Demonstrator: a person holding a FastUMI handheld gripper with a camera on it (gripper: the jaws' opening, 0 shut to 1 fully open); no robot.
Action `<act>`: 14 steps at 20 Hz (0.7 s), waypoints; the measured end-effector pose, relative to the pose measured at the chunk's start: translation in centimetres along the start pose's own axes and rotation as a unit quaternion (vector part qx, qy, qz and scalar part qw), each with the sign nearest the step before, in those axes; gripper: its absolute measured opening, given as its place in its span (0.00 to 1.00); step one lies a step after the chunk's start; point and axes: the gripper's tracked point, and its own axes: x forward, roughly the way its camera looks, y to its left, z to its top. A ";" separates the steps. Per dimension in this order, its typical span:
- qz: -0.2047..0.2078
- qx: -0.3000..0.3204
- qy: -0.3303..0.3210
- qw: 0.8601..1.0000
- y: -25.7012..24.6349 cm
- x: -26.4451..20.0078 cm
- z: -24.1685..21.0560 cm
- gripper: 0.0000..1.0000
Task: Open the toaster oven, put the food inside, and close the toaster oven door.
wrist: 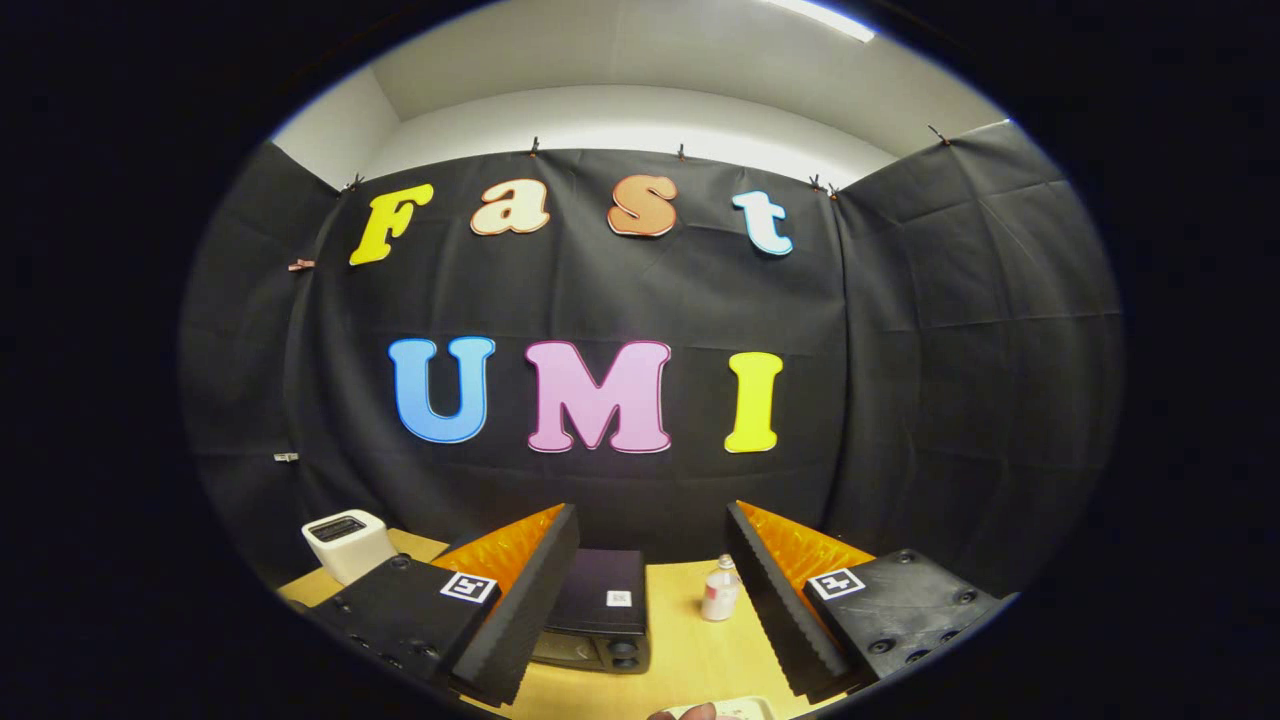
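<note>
Hand-held gripper (pixel 652 610): fingers spread wide, nothing between them, raised above the tabletop (pixel 690 655) and aimed at the booth wall.

Toaster oven (pixel 598 610): dark box on the tabletop, just ahead of the fingers and partly behind the left one. Top panel and a strip of the front with two round knobs (pixel 622 655) show. Whether the door is open or shut cannot be told from this high angle; no handle is visible. Judged handling: a rigid metal and glass body, heavy enough to stay put under a gentle pull; the door likely hinges at its lower edge, so the hold belongs on the handle along the door's upper edge, drawn outward and down. Smooth handle surfaces may slip in a loose pinch.

Food: a pale item on something light-coloured (pixel 735 709) sits at the near edge of the tabletop, below the fingers, cut off and too partial to identify. Possibly the food; softness unknown, so a light squeeze is advised.

Small bottle (pixel 720 590): pale, upright, near the oven's right side, close to the right finger. Light and easy to tip; the likeliest obstacle on a descent.

White box-shaped appliance (pixel 348 545): well off to the left, beyond the left finger, clear of the work.
</note>
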 end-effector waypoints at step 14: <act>0.021 0.015 0.077 0.997 15.5 4.1 -15.7 0.98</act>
